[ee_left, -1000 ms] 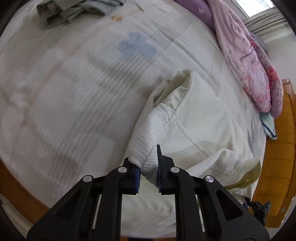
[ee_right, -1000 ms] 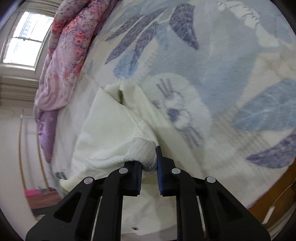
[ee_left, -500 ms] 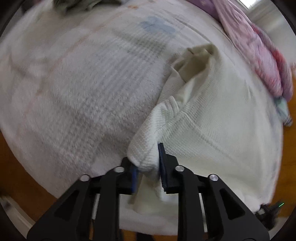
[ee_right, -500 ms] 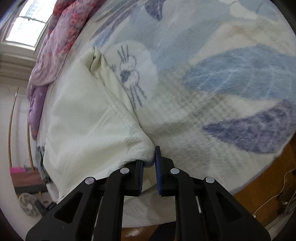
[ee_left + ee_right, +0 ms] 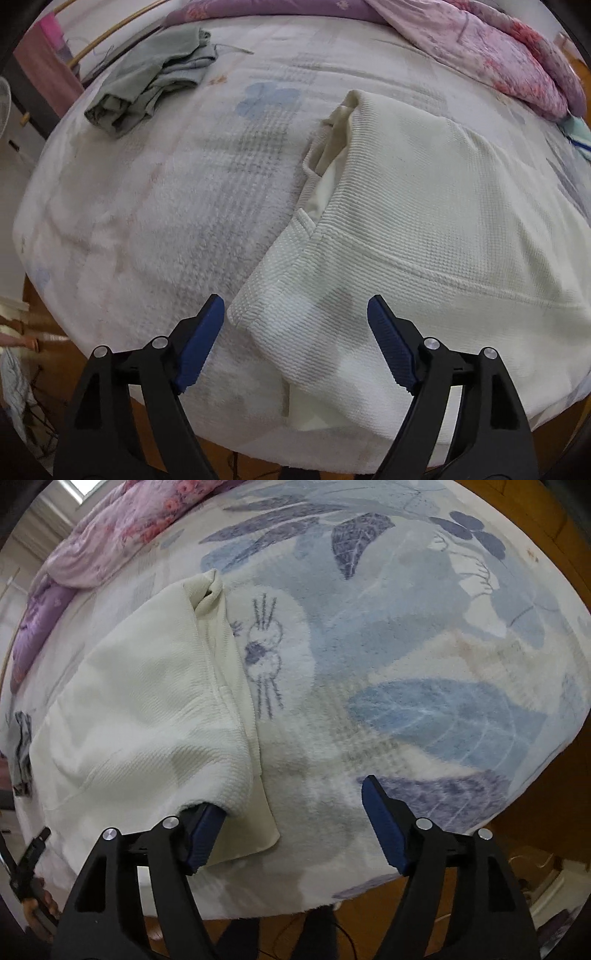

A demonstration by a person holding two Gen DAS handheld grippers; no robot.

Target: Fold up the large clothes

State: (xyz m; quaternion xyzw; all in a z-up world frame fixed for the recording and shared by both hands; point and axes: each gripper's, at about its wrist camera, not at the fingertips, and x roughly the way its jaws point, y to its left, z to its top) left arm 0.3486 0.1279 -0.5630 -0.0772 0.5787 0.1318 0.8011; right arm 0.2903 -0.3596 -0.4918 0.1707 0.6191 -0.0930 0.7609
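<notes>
A cream waffle-knit garment lies folded flat on the bed, its near edge by the bed's front edge. It also shows in the right wrist view. My left gripper is open and empty, its fingers spread on either side of the garment's near left corner. My right gripper is open at the garment's near right corner. Its left finger is partly under the hem, and its right finger is over the bare blanket.
The bed carries a white blanket with blue leaf and cat prints. A crumpled grey-green garment lies at the far left. A pink floral quilt is heaped along the far side. Wooden floor shows past the bed's edge.
Both grippers were shut on the garment's corners and carried them toward the bed's near edge. Both have now opened and let go, and the garment lies flat.
</notes>
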